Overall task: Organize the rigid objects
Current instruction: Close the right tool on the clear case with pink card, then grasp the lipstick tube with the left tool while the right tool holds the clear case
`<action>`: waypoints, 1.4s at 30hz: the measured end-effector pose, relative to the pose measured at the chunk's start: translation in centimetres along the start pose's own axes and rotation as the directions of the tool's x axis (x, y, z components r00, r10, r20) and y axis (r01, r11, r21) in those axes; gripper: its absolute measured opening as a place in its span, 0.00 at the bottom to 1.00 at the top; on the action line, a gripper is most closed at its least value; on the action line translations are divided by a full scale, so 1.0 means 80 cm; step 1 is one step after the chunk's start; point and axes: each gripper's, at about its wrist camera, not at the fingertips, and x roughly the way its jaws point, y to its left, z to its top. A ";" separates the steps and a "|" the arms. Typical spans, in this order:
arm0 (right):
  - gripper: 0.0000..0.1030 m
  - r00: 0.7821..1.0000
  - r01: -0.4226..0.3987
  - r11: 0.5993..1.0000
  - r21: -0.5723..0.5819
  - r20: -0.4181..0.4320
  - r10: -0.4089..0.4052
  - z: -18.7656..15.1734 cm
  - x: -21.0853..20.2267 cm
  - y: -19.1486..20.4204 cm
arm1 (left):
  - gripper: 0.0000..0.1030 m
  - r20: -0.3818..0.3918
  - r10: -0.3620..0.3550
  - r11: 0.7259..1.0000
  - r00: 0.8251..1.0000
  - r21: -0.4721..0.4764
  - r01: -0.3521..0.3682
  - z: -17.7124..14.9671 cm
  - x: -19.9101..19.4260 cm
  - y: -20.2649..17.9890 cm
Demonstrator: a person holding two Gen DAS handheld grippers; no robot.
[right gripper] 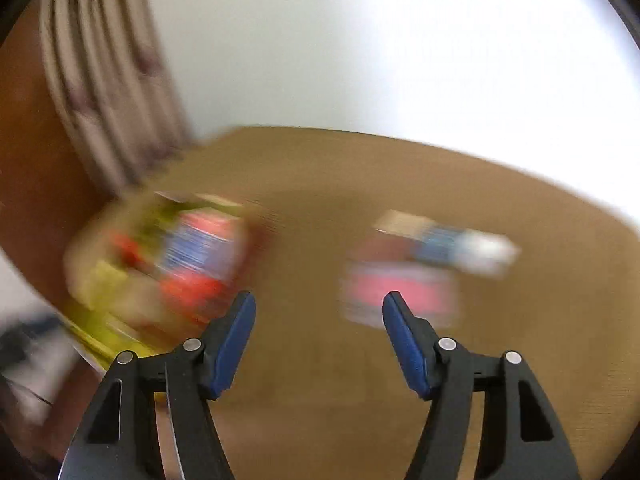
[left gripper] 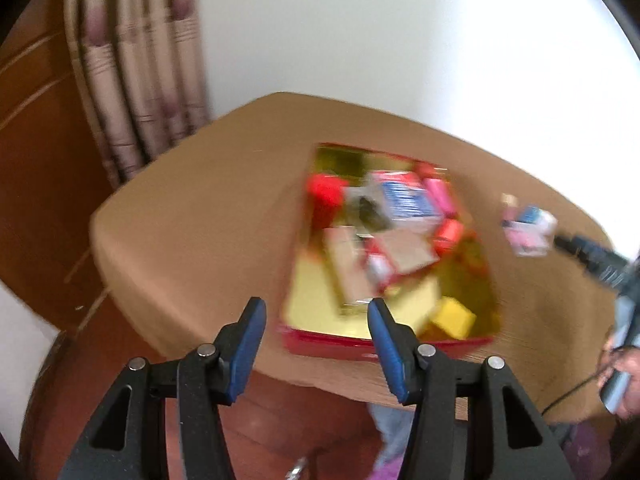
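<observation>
A red box with a gold lining [left gripper: 320, 344] sits on the brown table [left gripper: 200, 208] and holds several small packs, among them a blue and white one [left gripper: 408, 200] and a yellow one [left gripper: 452, 318]. My left gripper [left gripper: 316, 308] is open and empty, above the box's near edge. In the right wrist view the box [right gripper: 92, 336] is a blur at left. My right gripper [right gripper: 319, 300] is open and empty, just short of a pink pack [right gripper: 396, 292] and a blue and white pack [right gripper: 460, 246] lying on the table. In the left view the right gripper [left gripper: 560, 240] is beside those packs [left gripper: 528, 226].
A striped curtain [left gripper: 132, 92] hangs behind the table's left corner, next to a brown wooden panel [left gripper: 36, 140]. A white wall [left gripper: 400, 32] stands behind the table. Both views are motion-blurred. The table's near edge [left gripper: 360, 388] lies just under my left gripper.
</observation>
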 end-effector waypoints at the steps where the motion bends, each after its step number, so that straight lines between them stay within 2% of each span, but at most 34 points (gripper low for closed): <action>1: 0.62 0.998 0.060 0.998 -0.011 -0.013 -0.060 -0.014 0.002 -0.024 | 0.53 -0.004 -0.038 0.999 0.999 0.010 0.038 -0.001 -0.002 -0.007; 3: 0.62 0.990 0.139 0.990 -0.015 -0.035 -0.139 -0.044 -0.001 -0.074 | 0.53 0.001 -0.084 0.996 0.996 0.031 0.084 -0.002 -0.007 -0.022; 5: 0.62 0.983 0.176 0.984 0.002 -0.060 -0.176 -0.065 -0.002 -0.106 | 0.53 0.006 -0.096 0.993 0.995 0.077 0.095 -0.003 -0.012 -0.045; 8: 0.63 0.988 0.141 0.982 0.125 -0.088 -0.131 -0.087 -0.005 -0.154 | 0.53 -0.024 -0.099 0.989 0.995 0.105 0.101 0.000 -0.009 -0.080; 10: 0.64 0.993 0.100 0.977 0.190 -0.086 -0.085 -0.086 -0.005 -0.159 | 0.53 -0.030 -0.120 0.988 0.992 0.090 0.122 0.003 -0.008 -0.098; 12: 0.80 0.998 0.028 0.974 0.224 -0.054 -0.016 -0.073 -0.008 -0.148 | 0.53 -0.037 -0.121 0.988 0.992 0.090 0.124 0.005 -0.004 -0.115; 13: 0.96 0.999 -0.011 0.973 0.230 -0.037 0.020 -0.064 -0.007 -0.132 | 0.53 -0.044 -0.120 0.987 0.992 0.099 0.123 0.006 -0.001 -0.123; 14: 0.99 0.998 -0.054 0.972 0.229 -0.017 0.060 -0.053 -0.005 -0.118 | 0.53 -0.050 -0.116 0.987 0.992 0.111 0.120 0.005 0.001 -0.129; 16: 0.99 0.995 -0.095 0.979 0.183 -0.003 0.097 -0.027 0.005 -0.078 | 0.53 -0.057 -0.109 0.984 0.992 0.133 0.115 0.004 0.004 -0.139; 19: 0.99 0.998 -0.062 0.993 0.097 -0.025 0.065 0.006 0.034 -0.037 | 0.53 -0.059 -0.104 0.982 0.993 0.154 0.112 0.001 0.006 -0.142; 21: 0.99 0.997 -0.053 0.995 0.087 -0.055 0.058 0.019 0.056 -0.022 | 0.53 -0.058 -0.106 0.980 0.993 0.162 0.114 0.002 0.007 -0.139; 23: 0.99 0.995 -0.054 0.994 0.098 -0.081 0.062 0.024 0.070 -0.015 | 0.53 -0.044 -0.108 0.980 0.993 0.163 0.114 0.003 0.006 -0.133; 26: 0.99 0.996 -0.005 0.996 0.088 -0.089 0.013 0.031 0.081 -0.002 | 0.53 -0.041 -0.116 0.981 0.992 0.154 0.121 0.004 0.009 -0.125; 33: 0.99 0.985 0.009 0.994 0.108 -0.172 0.009 0.040 0.130 0.006 | 0.53 -0.113 -0.166 0.979 0.980 0.098 0.178 0.001 0.031 -0.110; 34: 0.94 0.985 0.006 0.994 0.110 -0.171 0.013 0.039 0.132 0.005 | 0.53 -0.116 -0.169 0.979 0.979 0.096 0.180 0.001 0.032 -0.109; 35: 0.75 0.983 -0.023 0.992 0.125 -0.178 0.045 0.037 0.135 0.002 | 0.53 -0.116 -0.169 0.979 0.979 0.095 0.180 0.001 0.033 -0.109; 36: 0.69 0.985 -0.007 0.994 0.114 -0.171 0.026 0.037 0.134 0.002 | 0.53 -0.116 -0.167 0.979 0.979 0.098 0.178 0.000 0.033 -0.109; 39: 0.67 0.986 -0.053 0.993 0.105 -0.150 0.068 0.030 0.115 -0.007 | 0.53 -0.117 -0.153 0.980 0.981 0.111 0.166 -0.001 0.033 -0.113; 42: 0.67 0.992 -0.044 0.996 0.079 -0.116 0.053 0.008 0.075 -0.026 | 0.53 -0.116 -0.148 0.977 0.982 0.134 0.163 -0.003 0.031 -0.120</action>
